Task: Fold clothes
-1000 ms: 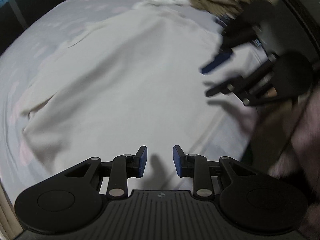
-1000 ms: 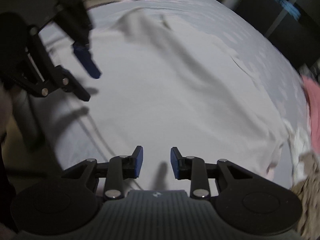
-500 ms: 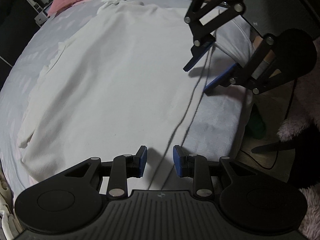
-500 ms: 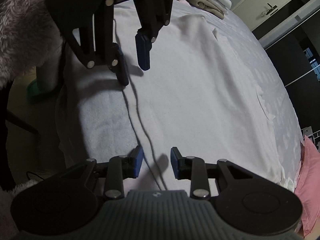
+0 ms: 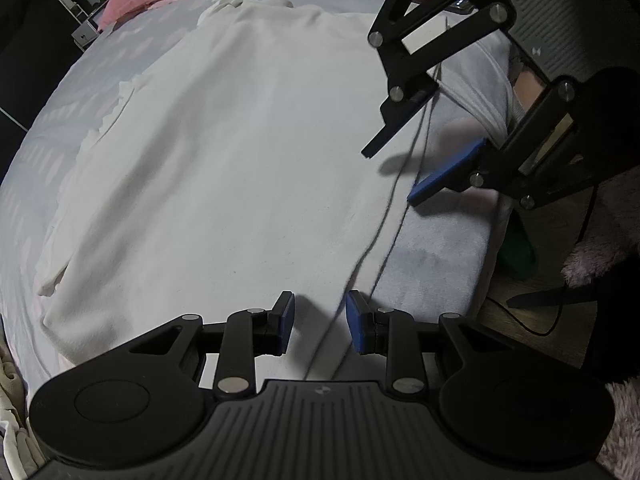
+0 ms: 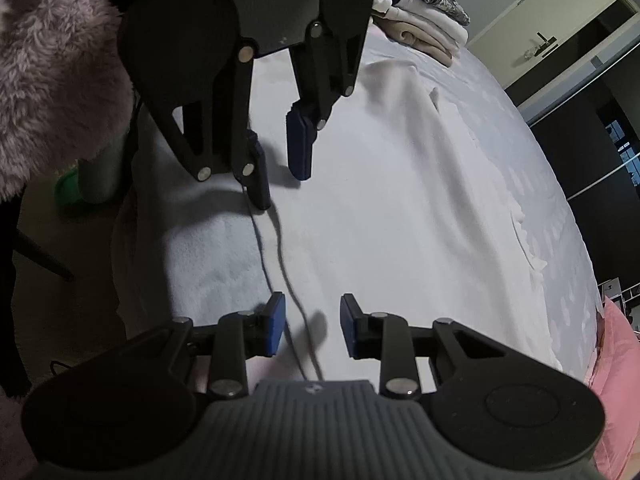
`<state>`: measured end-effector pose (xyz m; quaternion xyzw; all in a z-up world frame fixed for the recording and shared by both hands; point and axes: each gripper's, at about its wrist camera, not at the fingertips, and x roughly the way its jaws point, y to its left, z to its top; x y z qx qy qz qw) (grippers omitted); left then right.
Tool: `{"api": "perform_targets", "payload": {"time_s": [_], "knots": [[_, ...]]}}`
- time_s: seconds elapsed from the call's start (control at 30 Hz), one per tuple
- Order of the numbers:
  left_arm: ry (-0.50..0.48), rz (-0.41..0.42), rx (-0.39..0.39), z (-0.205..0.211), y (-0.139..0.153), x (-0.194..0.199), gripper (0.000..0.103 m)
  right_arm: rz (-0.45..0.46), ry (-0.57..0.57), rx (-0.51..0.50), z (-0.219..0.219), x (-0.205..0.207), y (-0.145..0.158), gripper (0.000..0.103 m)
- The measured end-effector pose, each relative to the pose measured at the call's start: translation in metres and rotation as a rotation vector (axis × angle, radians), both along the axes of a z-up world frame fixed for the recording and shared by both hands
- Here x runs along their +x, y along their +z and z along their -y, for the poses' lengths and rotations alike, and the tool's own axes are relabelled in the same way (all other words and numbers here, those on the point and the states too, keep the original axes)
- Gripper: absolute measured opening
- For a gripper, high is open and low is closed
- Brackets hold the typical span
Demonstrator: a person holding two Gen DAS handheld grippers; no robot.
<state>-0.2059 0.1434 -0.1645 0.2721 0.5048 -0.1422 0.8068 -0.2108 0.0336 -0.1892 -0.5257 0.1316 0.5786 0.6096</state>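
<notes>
While both claws hang over the near hem, the step is to pinch it.
Garment: white garment lies flat on the bed.
Advice: lower both together, take only the hem.
Left claw: partly spread, empty, above hem.
Right claw: just narrowed a little, partly spread, empty, above hem.

Left gripper: has come down from over the middle of the white garment to its near hem, which now runs between the parted jaws.
Right gripper: likewise lowered to the same hem; jaws have just been closing slightly, pads not pressing the cloth.
Spacing: the two grippers now sit closer along the hem.
Views: blurred a second ago, sharp now.
</notes>
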Motion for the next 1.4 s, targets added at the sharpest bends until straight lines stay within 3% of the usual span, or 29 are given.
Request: {"api": "perform_targets", "payload": {"time_s": [0.07,0.2,0.3,0.63,0.67,0.73,0.87,1.17,1.3,1.4], "knots": [[-0.003,-0.008,-0.011,0.000,0.000,0.001,0.019,-0.010,-0.003,-0.003,-0.003,0.002,-0.001,0.023],[0.002,-0.024,-0.045,-0.001,0.002,0.002,0.001,-0.029,-0.015,0.024,-0.003,0.004,0.005,0.023],[0.007,-0.025,-0.073,-0.004,0.007,0.001,0.000,-0.029,-0.021,0.032,-0.002,0.005,0.006,0.023],[0.003,-0.038,-0.253,-0.018,0.030,0.000,0.000,-0.022,-0.020,0.024,-0.002,0.004,0.003,0.022],[-0.002,-0.046,-0.260,-0.018,0.030,0.000,0.000,-0.023,-0.022,0.018,-0.002,0.005,0.002,0.014],[-0.012,-0.064,-0.233,-0.016,0.026,0.000,0.000,-0.032,-0.029,-0.002,-0.004,0.006,0.001,0.003],[-0.032,-0.115,-0.140,-0.009,0.009,-0.001,0.000,-0.041,-0.033,-0.040,-0.003,0.006,-0.002,0.003],[-0.050,-0.150,-0.131,-0.009,0.005,-0.013,0.001,-0.044,-0.011,-0.036,0.009,0.004,0.009,0.001],[-0.035,-0.100,-0.156,-0.013,0.015,-0.014,0.014,-0.049,-0.034,-0.008,0.010,0.007,0.011,0.006],[-0.023,-0.045,-0.160,-0.014,0.021,-0.013,0.020,-0.054,-0.031,0.009,0.009,0.007,0.012,0.018]]}}
